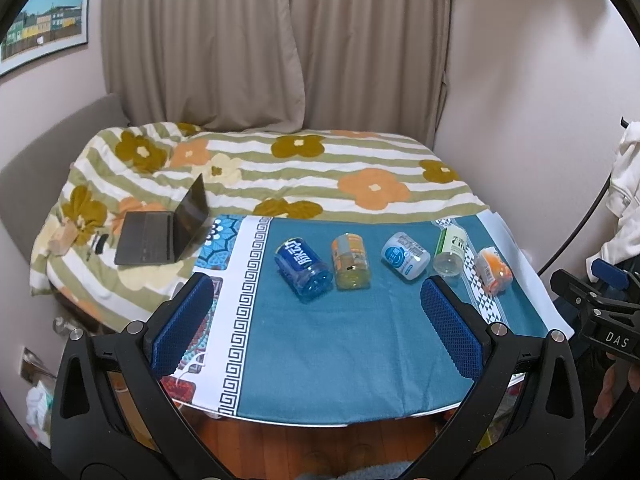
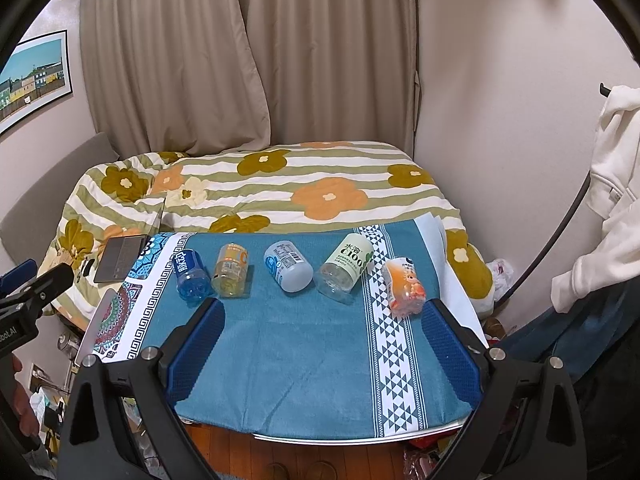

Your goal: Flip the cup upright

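Observation:
Several cut-bottle cups lie on their sides in a row on the teal cloth: a blue cup (image 1: 304, 270) (image 2: 192, 276), a yellow-orange cup (image 1: 351, 266) (image 2: 231, 274), a pale blue cup (image 1: 405, 256) (image 2: 288, 266), a green-and-white C100 cup (image 1: 450, 254) (image 2: 346, 270) and an orange cup (image 1: 493, 268) (image 2: 404, 284). My left gripper (image 1: 316, 292) is open and empty, in front of the row. My right gripper (image 2: 324, 312) is open and empty, in front of the row, its right fingertip near the orange cup.
The cloth-covered table (image 1: 340, 360) (image 2: 304, 380) stands against a bed with a floral quilt (image 1: 280, 168). An open laptop (image 1: 164, 232) lies on the quilt at left. Curtains hang behind. A white garment (image 2: 616, 184) hangs at right. The wooden floor shows under the table's front edge.

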The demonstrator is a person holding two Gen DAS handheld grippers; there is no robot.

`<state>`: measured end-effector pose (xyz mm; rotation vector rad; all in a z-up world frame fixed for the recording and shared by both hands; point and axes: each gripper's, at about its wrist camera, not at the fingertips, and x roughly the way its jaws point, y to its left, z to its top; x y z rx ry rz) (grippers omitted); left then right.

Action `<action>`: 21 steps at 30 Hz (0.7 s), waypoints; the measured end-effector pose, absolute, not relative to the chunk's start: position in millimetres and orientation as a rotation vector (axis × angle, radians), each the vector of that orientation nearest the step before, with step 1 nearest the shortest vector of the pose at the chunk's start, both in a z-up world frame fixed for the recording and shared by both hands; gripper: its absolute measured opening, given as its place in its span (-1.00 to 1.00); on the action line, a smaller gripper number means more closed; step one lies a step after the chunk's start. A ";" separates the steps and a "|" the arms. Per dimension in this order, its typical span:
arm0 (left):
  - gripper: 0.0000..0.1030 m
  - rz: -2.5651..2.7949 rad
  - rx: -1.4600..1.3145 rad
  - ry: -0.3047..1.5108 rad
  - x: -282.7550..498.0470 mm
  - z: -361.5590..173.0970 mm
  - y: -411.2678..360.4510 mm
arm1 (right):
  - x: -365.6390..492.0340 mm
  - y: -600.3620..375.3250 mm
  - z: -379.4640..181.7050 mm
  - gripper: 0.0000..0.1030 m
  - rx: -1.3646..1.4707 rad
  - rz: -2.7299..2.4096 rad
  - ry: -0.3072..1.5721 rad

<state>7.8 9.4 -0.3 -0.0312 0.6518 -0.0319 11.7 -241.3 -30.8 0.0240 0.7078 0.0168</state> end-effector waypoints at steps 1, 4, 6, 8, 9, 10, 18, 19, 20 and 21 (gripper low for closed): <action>1.00 -0.033 -0.031 0.652 7.9 -0.5 9.2 | 11.9 -241.3 -30.8 0.91 0.025 0.017 0.708; 1.00 -0.036 -0.031 0.654 9.5 -2.0 8.7 | 11.9 -241.1 -30.8 0.91 0.024 0.017 0.708; 1.00 -0.035 -0.031 0.655 10.6 -2.2 8.6 | 11.9 -241.2 -31.1 0.91 0.024 0.018 0.708; 1.00 -0.035 -0.032 0.655 10.7 -2.8 8.2 | 11.9 -241.3 -31.1 0.91 0.024 0.017 0.708; 1.00 -0.035 -0.032 0.655 10.8 -2.2 8.4 | 12.0 -241.3 -31.1 0.91 0.024 0.018 0.709; 1.00 -0.036 -0.032 0.656 11.0 -2.5 8.1 | 12.1 -241.2 -31.1 0.91 0.024 0.019 0.710; 1.00 -0.036 -0.033 0.656 12.1 -2.4 8.1 | 13.0 -240.8 -30.3 0.91 0.024 0.017 0.710; 1.00 -0.035 -0.033 0.656 12.1 -2.6 7.8 | 12.5 -241.3 -30.6 0.91 0.024 0.018 0.710; 1.00 -0.035 -0.034 0.654 11.9 -2.6 7.5 | 12.9 -240.9 -30.1 0.91 0.025 0.017 0.709; 1.00 -0.038 -0.035 0.654 12.8 -2.4 9.4 | 13.4 -240.9 -30.3 0.91 0.024 0.017 0.710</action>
